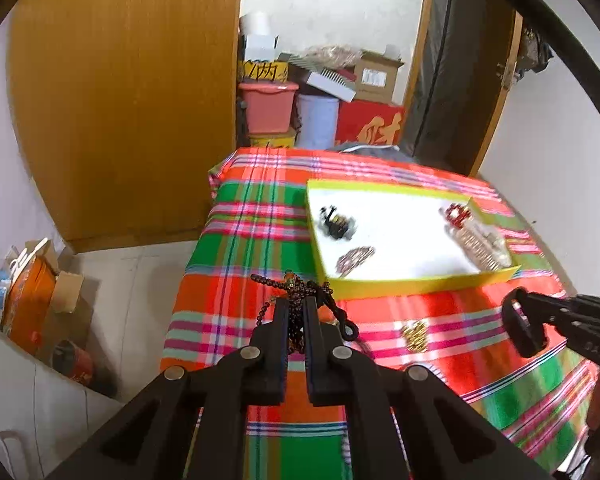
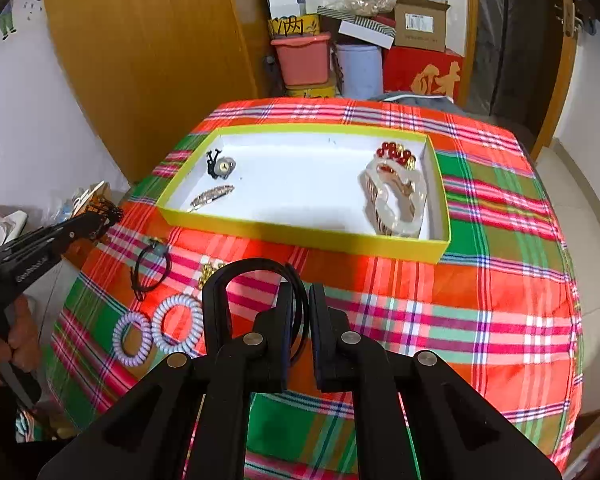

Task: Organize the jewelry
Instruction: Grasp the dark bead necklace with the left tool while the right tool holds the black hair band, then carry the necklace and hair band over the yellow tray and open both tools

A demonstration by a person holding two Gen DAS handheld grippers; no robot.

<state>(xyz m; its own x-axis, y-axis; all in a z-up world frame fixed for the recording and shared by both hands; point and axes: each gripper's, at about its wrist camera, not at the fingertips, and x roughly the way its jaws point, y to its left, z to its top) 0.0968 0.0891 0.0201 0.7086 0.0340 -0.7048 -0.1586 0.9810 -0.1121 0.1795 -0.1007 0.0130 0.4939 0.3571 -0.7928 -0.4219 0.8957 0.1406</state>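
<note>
Black beads [image 1: 296, 300] pinched in the left gripper [image 1: 296, 312] and a black band [image 2: 260, 280] clamped in the right gripper [image 2: 300, 300] hang clear of the cloth [image 2: 480, 300], ready for the yellow tray [image 2: 300, 236].

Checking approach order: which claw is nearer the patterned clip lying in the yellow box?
Left. The left claw, gripping dark beads, is just outside the box corner by the clip; the right claw is farther back, mid-front.
</note>
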